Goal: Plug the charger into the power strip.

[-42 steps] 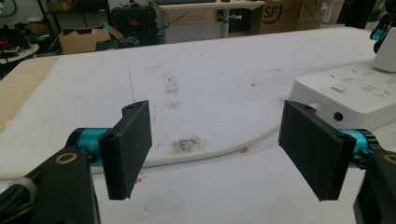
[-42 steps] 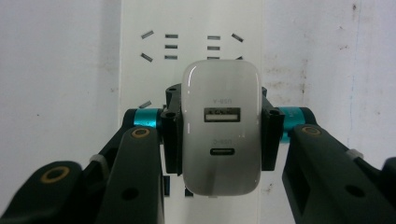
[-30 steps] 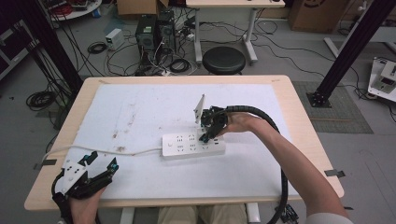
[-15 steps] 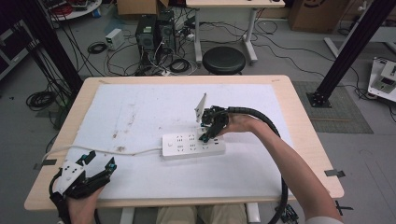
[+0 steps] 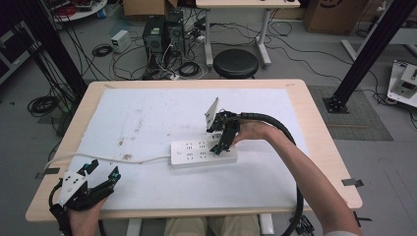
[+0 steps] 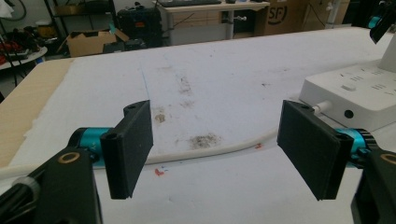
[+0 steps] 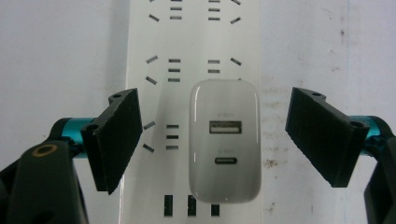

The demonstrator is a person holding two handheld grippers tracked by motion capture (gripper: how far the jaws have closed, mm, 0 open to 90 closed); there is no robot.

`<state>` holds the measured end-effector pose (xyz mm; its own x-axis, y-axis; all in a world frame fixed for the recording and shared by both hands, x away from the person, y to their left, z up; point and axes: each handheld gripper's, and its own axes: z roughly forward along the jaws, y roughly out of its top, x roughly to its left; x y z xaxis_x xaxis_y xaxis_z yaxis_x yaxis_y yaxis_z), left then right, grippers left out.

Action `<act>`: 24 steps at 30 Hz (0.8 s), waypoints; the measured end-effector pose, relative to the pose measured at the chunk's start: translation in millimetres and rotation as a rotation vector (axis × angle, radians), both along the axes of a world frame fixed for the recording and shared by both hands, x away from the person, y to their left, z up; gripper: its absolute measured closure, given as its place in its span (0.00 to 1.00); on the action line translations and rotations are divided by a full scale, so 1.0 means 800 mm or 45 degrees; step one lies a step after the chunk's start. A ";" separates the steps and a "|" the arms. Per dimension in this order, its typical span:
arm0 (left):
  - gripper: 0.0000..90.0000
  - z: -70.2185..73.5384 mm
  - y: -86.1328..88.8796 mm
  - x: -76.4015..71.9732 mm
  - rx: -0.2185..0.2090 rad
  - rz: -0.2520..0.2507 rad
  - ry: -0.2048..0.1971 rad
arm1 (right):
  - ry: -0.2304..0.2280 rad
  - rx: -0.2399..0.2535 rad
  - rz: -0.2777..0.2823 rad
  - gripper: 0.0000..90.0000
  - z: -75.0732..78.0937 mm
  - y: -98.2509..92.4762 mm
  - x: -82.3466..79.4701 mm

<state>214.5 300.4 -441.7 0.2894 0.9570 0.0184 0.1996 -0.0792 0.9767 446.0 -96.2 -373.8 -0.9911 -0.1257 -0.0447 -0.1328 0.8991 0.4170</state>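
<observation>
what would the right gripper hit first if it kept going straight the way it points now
Most likely the white charger plugged into the power strip. The right gripper points down at it, open, jaws either side and clear of it; how close is unclear.

Right gripper [image 7: 212, 140]: jaws have just been opening, pads now wide apart and clear of the charger.
Charger [image 7: 224, 140]: released, between the jaws, standing plugged in the power strip [image 7: 187, 37].
</observation>
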 end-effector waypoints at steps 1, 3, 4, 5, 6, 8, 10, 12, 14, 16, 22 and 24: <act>0.30 0.000 0.000 0.000 -0.004 0.004 -0.001 | 0.015 0.004 -0.005 0.21 0.000 -0.002 0.000; 0.30 0.000 0.000 0.000 -0.001 0.002 -0.001 | 0.017 0.012 -0.017 0.21 0.001 -0.004 0.000; 0.30 0.001 0.000 0.001 0.002 -0.001 0.000 | 0.000 0.016 -0.017 0.21 0.002 -0.006 0.000; 0.30 0.001 0.000 0.001 0.004 -0.002 0.001 | -0.003 0.021 -0.031 0.21 0.004 -0.011 0.000; 0.30 0.001 0.000 0.001 0.005 -0.003 0.000 | -0.001 0.030 -0.048 0.21 0.006 -0.014 0.000; 0.30 0.001 0.000 0.001 0.002 -0.003 -0.001 | -0.011 0.051 -0.059 0.21 0.010 -0.020 -0.001; 0.30 0.001 0.000 0.001 0.000 -0.005 -0.001 | -0.015 0.072 -0.064 0.21 0.013 -0.024 -0.002; 0.30 0.001 0.000 0.001 0.000 -0.004 -0.002 | -0.019 0.076 -0.072 0.21 0.014 -0.027 -0.002; 0.30 0.001 0.000 0.001 0.000 -0.004 -0.002 | -0.023 0.079 -0.081 0.21 0.015 -0.030 -0.003; 0.30 0.001 -0.004 0.005 -0.001 -0.020 -0.005 | -0.044 0.113 -0.127 0.21 0.016 -0.042 -0.009; 0.30 0.005 -0.009 0.008 0.008 -0.034 -0.013 | -0.076 0.188 -0.213 0.21 0.018 -0.064 -0.024; 0.30 0.005 -0.011 0.010 0.006 -0.037 -0.017 | -0.086 0.218 -0.240 0.21 0.018 -0.072 -0.029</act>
<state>222.2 292.0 -437.4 0.3168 0.9481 0.0272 0.1839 -0.0895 0.9789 422.9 -154.1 -359.6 -0.9903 0.0763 -0.1164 -0.0022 0.8275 0.5614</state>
